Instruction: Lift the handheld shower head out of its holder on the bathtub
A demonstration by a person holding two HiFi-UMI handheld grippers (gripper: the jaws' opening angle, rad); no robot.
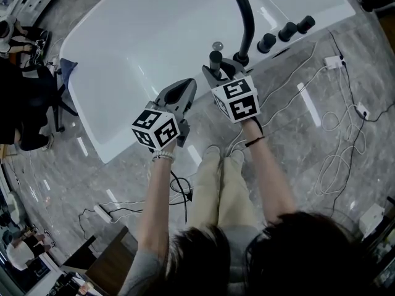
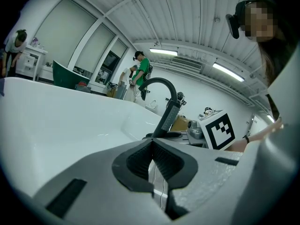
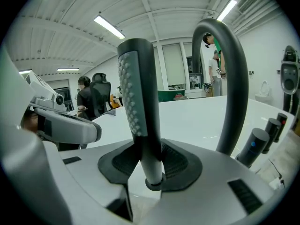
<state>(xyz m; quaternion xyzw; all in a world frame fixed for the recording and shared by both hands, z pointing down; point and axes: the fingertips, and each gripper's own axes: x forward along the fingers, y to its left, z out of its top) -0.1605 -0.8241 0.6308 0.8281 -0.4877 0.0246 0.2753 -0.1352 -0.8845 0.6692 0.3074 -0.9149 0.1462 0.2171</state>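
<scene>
The handheld shower head (image 3: 136,102) is a dark grey stick with a dotted face, standing upright in its holder (image 3: 153,184) on the white bathtub's rim (image 1: 185,134). My right gripper (image 3: 149,165) is closed round its lower stem, with a dark pad touching each side. From the head view the shower head (image 1: 215,60) pokes up just beyond the right gripper (image 1: 217,73). My left gripper (image 1: 179,91) hovers over the tub's rim to the left, shut with nothing in it; the left gripper view shows its pads (image 2: 140,161) meeting and the shower head (image 2: 171,112) ahead.
A black arched faucet spout (image 1: 247,17) rises just right of the shower head, with three black knobs (image 1: 287,31) beyond it. White cables (image 1: 339,140) and a power strip (image 1: 102,213) lie on the grey marble floor. People stand and sit in the background (image 1: 18,42).
</scene>
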